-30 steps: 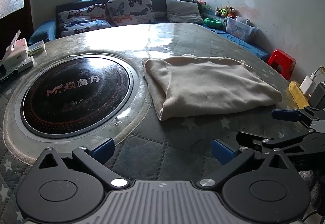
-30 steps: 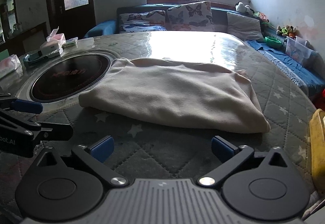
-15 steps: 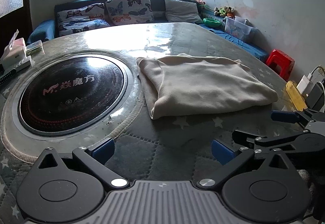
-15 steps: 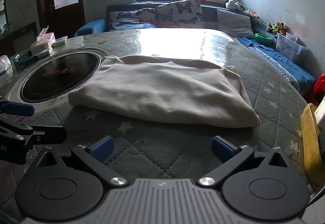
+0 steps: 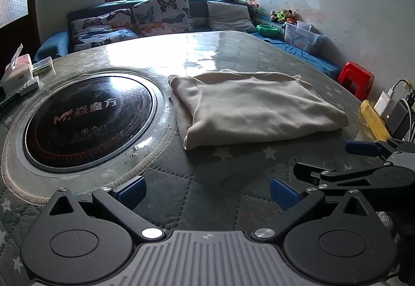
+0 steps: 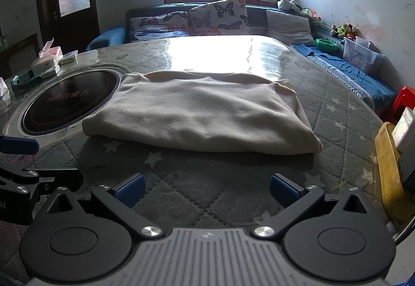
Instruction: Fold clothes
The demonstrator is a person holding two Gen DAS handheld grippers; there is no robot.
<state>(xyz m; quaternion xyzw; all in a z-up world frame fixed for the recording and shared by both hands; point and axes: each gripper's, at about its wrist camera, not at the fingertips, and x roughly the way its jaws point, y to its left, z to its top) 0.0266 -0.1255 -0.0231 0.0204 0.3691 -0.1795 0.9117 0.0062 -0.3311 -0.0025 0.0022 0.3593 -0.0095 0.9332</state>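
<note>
Left gripper (image 5: 207,191) jaws spread wide, empty, above quilted table cover (image 5: 197,197). Right gripper (image 6: 206,188) same: wide, nothing between blue pads (image 6: 129,188). Folded cream garment (image 6: 199,114) flat on table, ahead of both, clear of fingertips. Dark round cooktop (image 5: 85,117) ahead-left of left gripper; garment's left edge appears to overlap its rim, hard to confirm.
</note>
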